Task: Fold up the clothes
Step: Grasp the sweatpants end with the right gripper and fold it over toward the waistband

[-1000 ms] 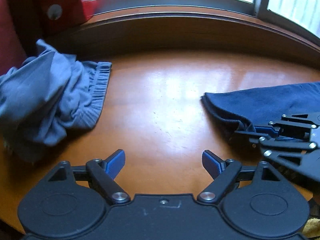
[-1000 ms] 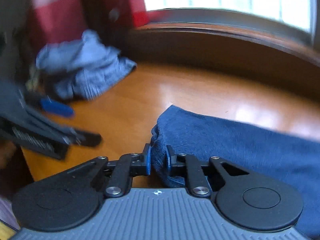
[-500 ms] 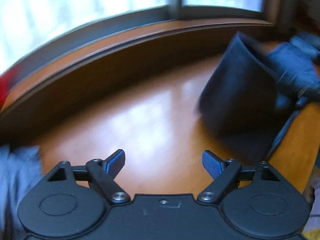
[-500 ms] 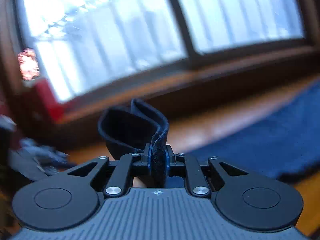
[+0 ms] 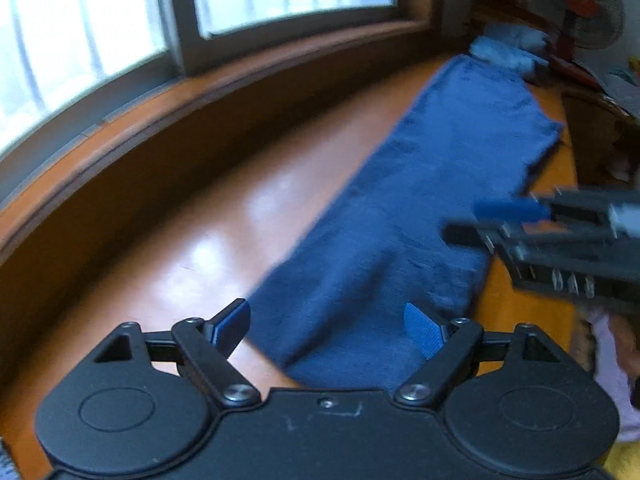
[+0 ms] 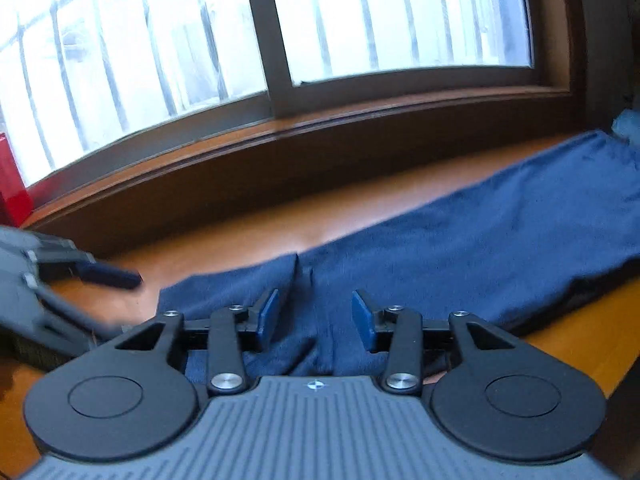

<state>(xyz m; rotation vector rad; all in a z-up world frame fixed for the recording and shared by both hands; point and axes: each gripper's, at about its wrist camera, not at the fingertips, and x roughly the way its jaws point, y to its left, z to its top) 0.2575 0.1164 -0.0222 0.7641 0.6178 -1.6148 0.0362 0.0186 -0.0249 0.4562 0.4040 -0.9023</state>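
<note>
**Dark blue garment laid out long on the bench, both grippers off it**

The dark blue garment (image 5: pixel 420 208) lies stretched in a long strip across the wooden bench (image 5: pixel 192 248) below the window (image 6: pixel 360 20). In the right wrist view the cloth (image 6: pixel 480 232) runs from just in front of the camera away to the right, with its near part overlapping in two layers that meet at a short slit or seam. Its far end touches a pale blue bundle of cloth (image 5: pixel 504 50) at the end of the bench, near a standing fan (image 5: pixel 580 4).

The left hand-held gripper (image 5: pixel 328 326) stands wide apart over the near end of the garment, its blue pads (image 5: pixel 230 322) clear of the fabric and pressing on nothing. The right hand-held gripper (image 6: pixel 314 316) has just been opening: its jaws are parted, the cloth lies under and between them, and the pads do not pinch it. Seen from the left wrist, the right one (image 5: pixel 492 222) is blurred and hovers over the garment's right edge.

A red object (image 6: pixel 12 184) sits at the left end of the sill.
</note>
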